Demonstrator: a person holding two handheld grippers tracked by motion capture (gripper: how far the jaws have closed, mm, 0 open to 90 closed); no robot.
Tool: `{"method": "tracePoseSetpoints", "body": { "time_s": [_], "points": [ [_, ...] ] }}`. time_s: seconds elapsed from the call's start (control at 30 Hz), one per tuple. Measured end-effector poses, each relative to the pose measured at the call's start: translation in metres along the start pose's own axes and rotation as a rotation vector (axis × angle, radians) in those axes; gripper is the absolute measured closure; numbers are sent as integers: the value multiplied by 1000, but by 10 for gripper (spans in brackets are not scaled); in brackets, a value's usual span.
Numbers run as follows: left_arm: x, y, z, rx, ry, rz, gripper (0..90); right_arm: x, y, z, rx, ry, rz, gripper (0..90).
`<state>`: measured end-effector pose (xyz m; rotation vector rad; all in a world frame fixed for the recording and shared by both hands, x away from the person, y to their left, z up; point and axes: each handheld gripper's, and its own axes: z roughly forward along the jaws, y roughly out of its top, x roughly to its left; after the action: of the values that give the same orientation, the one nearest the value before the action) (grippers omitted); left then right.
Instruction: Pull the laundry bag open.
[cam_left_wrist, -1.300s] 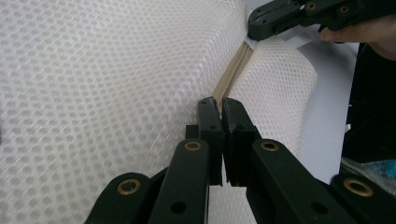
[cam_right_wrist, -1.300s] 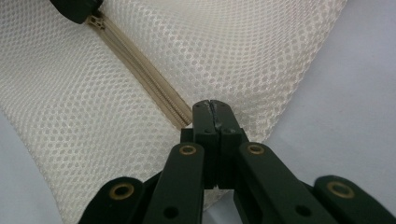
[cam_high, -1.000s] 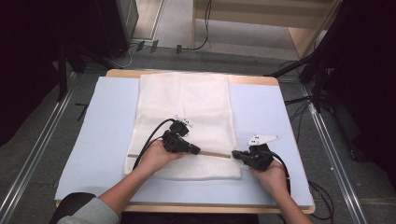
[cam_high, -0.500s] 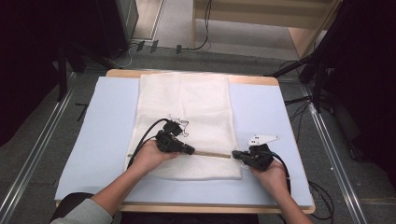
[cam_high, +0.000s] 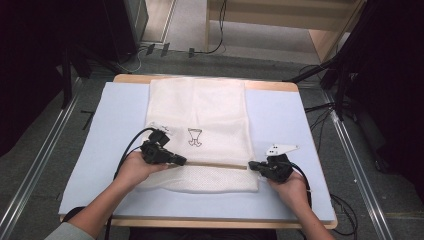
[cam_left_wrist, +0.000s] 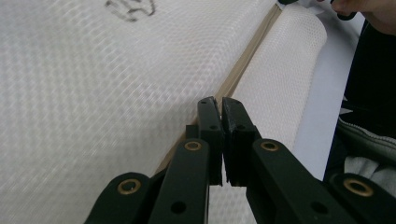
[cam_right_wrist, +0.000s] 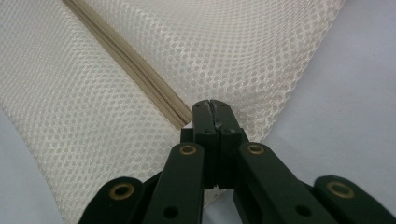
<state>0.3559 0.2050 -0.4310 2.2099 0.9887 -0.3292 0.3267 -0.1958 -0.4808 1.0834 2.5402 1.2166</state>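
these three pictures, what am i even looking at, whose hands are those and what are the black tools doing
A person sits at a table with a handheld two-jaw gripper in each hand. The high view looks down from above. The other two pictures come from cameras riding on the grippers, looking along their black jaws. On a pale blue mat lies a white mesh laundry bag with a beige zipper. The left gripper is shut at the zipper line, probably on the pull, though that is hidden. The right gripper is shut on the bag's edge at the zipper's end.
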Motion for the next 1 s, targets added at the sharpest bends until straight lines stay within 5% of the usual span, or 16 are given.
{"method": "tracePoseSetpoints", "body": {
  "time_s": [0.27, 0.63, 1.0],
  "points": [
    [24, -31, -42, -40, 49, -71, 888, -1, 1, 0, 5, 9, -2, 900],
    [61, -83, -99, -140, 184, -214, 888, -5, 3, 1, 17, 38, 17, 900],
    [61, -88, -98, -152, 208, -179, 867, -9, 8, 1, 50, 63, 21, 900]
  ]
}}
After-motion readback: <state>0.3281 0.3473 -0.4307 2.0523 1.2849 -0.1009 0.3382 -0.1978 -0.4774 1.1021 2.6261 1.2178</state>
